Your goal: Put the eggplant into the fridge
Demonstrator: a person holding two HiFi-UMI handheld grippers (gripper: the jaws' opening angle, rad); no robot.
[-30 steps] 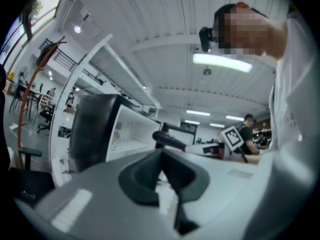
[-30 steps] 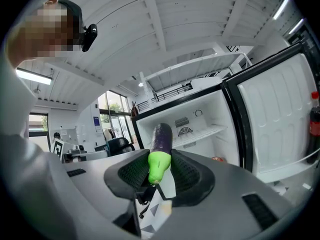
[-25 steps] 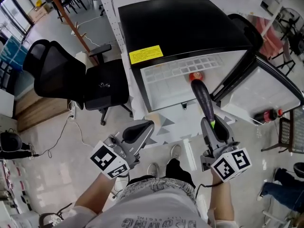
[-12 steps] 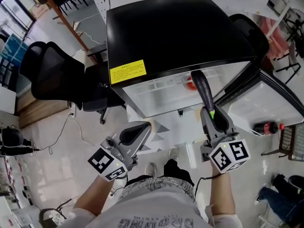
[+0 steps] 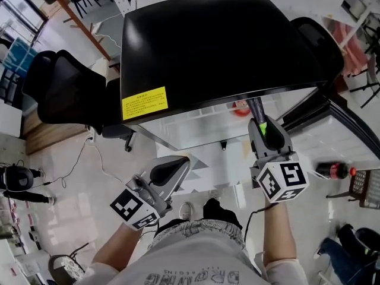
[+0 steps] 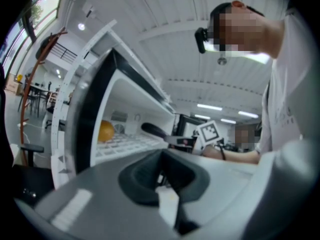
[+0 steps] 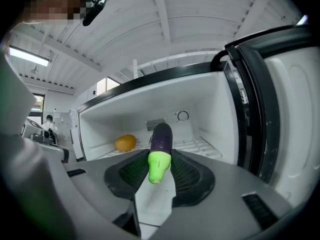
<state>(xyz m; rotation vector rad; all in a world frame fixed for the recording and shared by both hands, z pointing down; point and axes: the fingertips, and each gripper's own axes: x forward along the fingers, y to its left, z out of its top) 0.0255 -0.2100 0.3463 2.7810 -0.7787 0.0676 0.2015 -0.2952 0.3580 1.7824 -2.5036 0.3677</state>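
The dark purple eggplant (image 5: 256,110) with a green stem end (image 7: 157,167) sticks forward out of my right gripper (image 5: 265,134), which is shut on it. Its tip reaches under the black top of the open fridge (image 5: 208,46), over the white shelf (image 7: 200,145). In the right gripper view the eggplant (image 7: 161,140) points at the back wall. My left gripper (image 5: 168,172) hangs lower left, outside the fridge, jaws together and empty. From the left gripper view the eggplant (image 6: 154,130) shows entering the compartment, ahead of the left gripper (image 6: 162,176).
An orange fruit (image 7: 125,142) lies at the back left of the shelf. The fridge door (image 5: 350,129) stands open at the right, with a cola bottle (image 5: 332,170) in its rack. A black office chair (image 5: 59,94) stands left of the fridge.
Both grippers have moved toward the fridge. The eggplant's front end, earlier in front of the opening, now reaches inside under the black top. The grip is unchanged.
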